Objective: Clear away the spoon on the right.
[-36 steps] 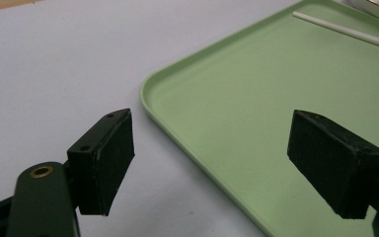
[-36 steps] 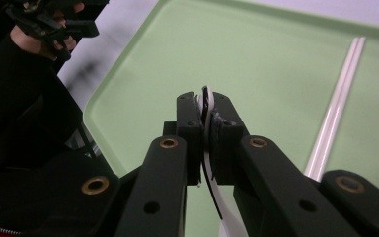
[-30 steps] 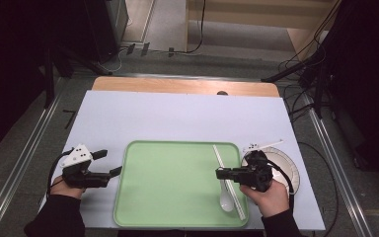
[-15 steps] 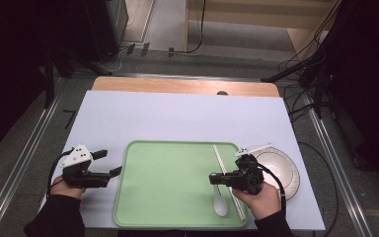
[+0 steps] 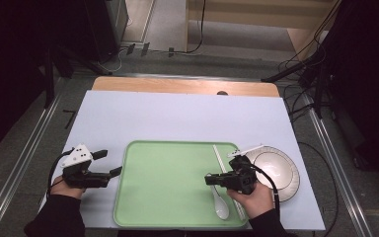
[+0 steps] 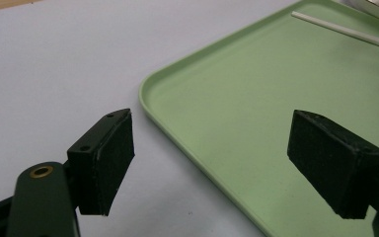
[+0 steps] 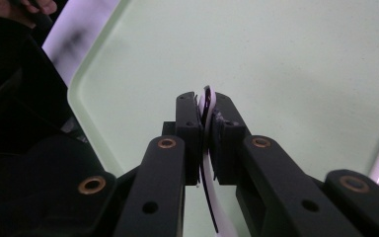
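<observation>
While my right gripper (image 5: pixel 212 178) pinches the white spoon (image 5: pixel 220 201) near the green tray's (image 5: pixel 168 217) right edge, my left gripper (image 5: pixel 109 163) gapes wide and empty off its left edge.

Left tool (image 5: pixel 107 164) jaws wide apart; right tool (image 5: pixel 210 178) clamped.

Evenly lit table (image 5: pixel 177 118), dark surroundings, soft shadows, blurred close-up in right gripper view, no glare

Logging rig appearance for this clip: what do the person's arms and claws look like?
Both forearms wear dark sleeves. The left claw is black with a grey three-cornered plate on top; the right claw is black too, trailing a black cable. Each has flat rectangular pads and brass-coloured rivets.
</observation>
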